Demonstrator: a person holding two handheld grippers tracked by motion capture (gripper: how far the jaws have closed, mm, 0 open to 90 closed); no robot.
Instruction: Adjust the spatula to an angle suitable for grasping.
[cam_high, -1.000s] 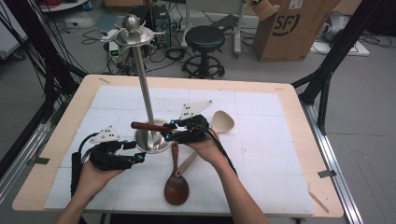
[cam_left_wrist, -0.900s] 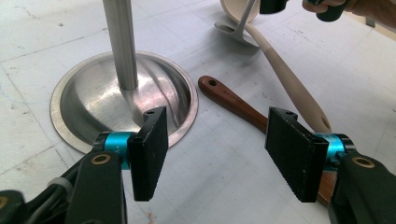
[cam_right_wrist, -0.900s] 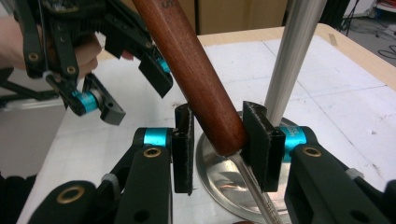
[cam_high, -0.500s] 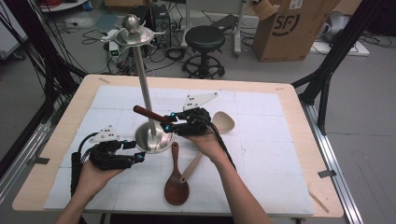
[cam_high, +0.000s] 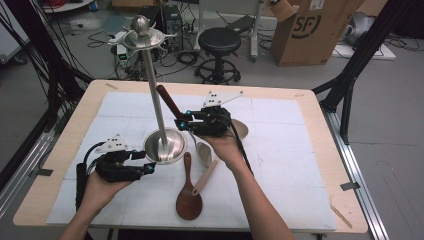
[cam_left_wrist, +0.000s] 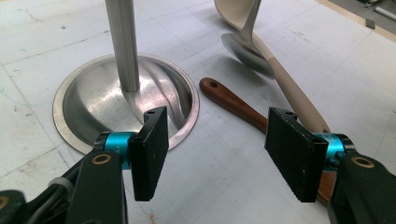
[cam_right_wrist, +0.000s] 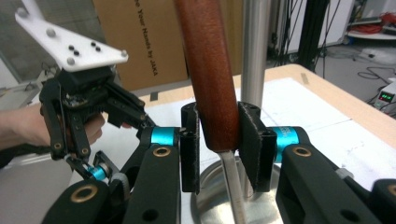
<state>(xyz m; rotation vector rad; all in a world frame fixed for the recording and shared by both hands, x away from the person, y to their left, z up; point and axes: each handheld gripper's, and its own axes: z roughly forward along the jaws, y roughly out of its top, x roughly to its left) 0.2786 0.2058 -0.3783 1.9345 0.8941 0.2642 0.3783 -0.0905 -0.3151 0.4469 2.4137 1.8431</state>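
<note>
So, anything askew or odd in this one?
Nothing damaged or spilled. The right gripper holds a metal ladle by its brown handle, tilted beside the stand's pole. Two wooden spoons lie crossed by the base, untidy but fine.

Evenly and brightly lit from overhead, with only soft, short shadows on the white table mat (cam_high: 280, 150). Mild glare on the steel stand base (cam_left_wrist: 93, 100) toward 9 o'clock in the left gripper view. Slightly soft throughout the high view. Blurred at close range on the brown handle (cam_right_wrist: 208, 70) toward 12 o'clock in the right gripper view; background there hazy.
</note>
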